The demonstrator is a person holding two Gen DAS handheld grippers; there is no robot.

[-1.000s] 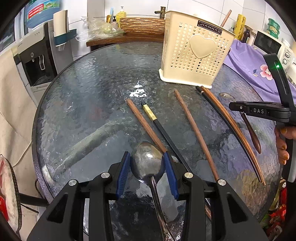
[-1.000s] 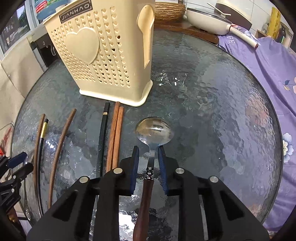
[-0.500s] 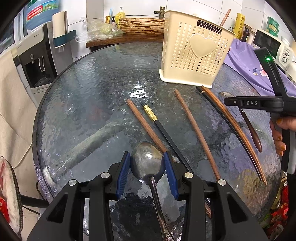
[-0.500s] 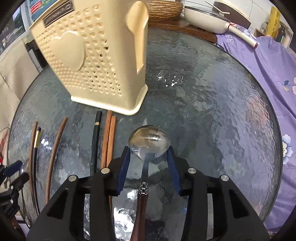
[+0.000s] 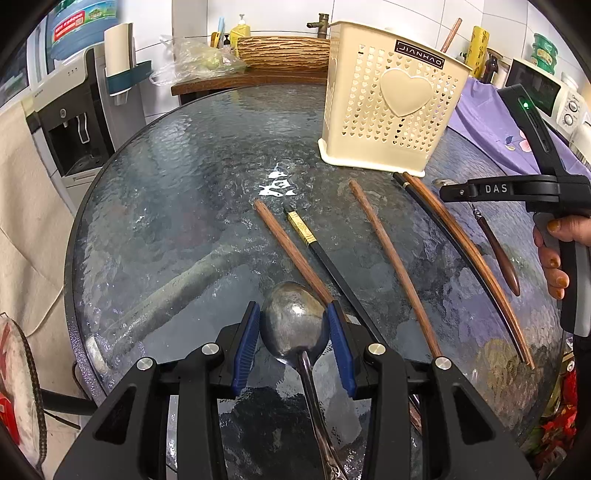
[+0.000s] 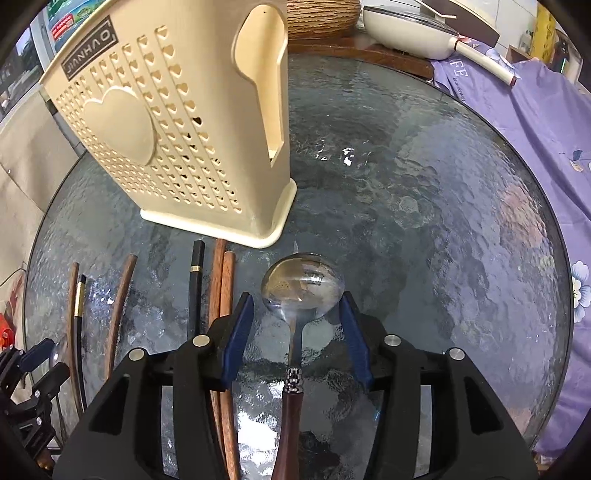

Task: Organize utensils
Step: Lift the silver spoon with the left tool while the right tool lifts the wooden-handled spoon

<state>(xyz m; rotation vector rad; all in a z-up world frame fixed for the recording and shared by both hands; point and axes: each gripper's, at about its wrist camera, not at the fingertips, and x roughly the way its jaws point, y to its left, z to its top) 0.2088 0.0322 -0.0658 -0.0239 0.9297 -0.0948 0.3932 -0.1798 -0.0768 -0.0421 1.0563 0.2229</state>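
**Two spoons, two grippers**

Low in the left wrist view, the left gripper (image 5: 293, 326) clenches the steel spoon (image 5: 291, 325) by its bowl. Only this view shows the hand (image 5: 554, 254) at right. In the right wrist view, the right gripper (image 6: 297, 319) has just been opening; the wooden-handled spoon (image 6: 301, 288) lies released between its pads. The caddy (image 6: 177, 147) stands upper left, its inside hidden. Chopsticks (image 6: 221, 295) run under the jaws.

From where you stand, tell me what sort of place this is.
Most likely a home kitchen or dining corner: a water dispenser, a microwave and a white frying pan ring a round glass table.
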